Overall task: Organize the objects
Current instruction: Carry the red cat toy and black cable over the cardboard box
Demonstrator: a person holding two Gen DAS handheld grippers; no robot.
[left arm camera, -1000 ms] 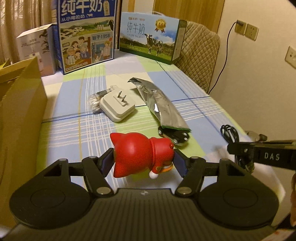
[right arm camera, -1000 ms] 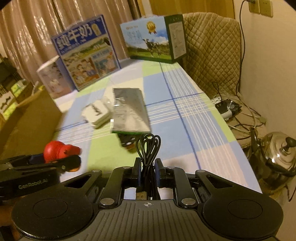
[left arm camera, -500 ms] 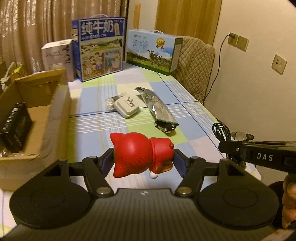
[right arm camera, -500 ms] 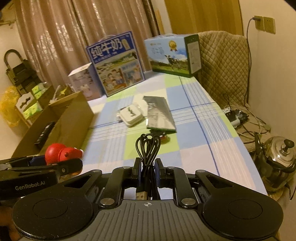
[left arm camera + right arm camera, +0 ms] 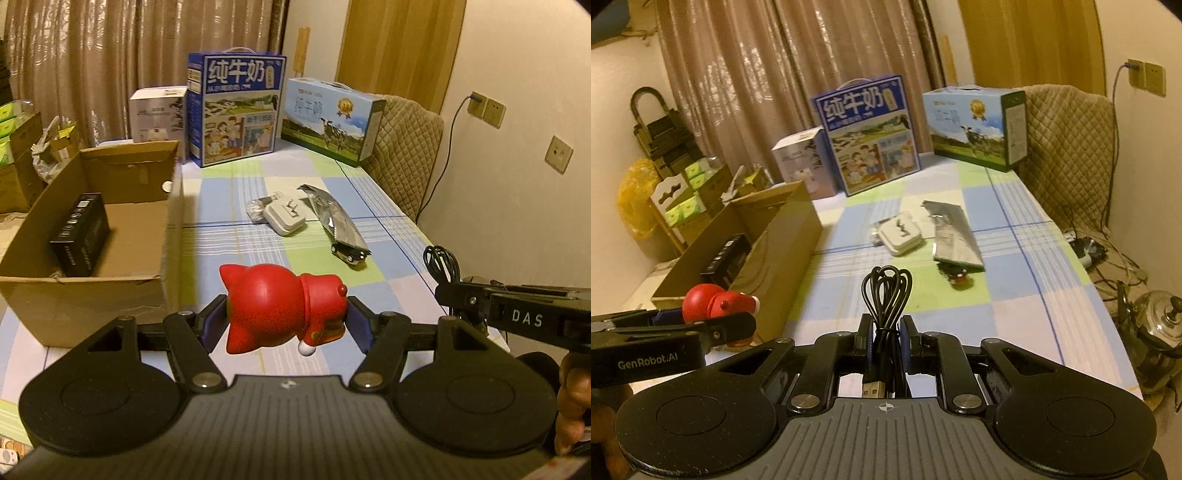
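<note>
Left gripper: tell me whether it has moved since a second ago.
Yes. The left gripper, shut on the red cat figurine, has pulled back and up from the white charger, bringing the cardboard box into view.

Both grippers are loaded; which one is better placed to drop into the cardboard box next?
Left, probably. The left gripper with the red toy is beside the box; the right gripper with the cable is farther off.

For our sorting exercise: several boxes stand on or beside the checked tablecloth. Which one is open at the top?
The brown cardboard box at the table's left edge: its flaps are up and a black box stands inside. The two milk cartons and the white box behind stay closed.
</note>
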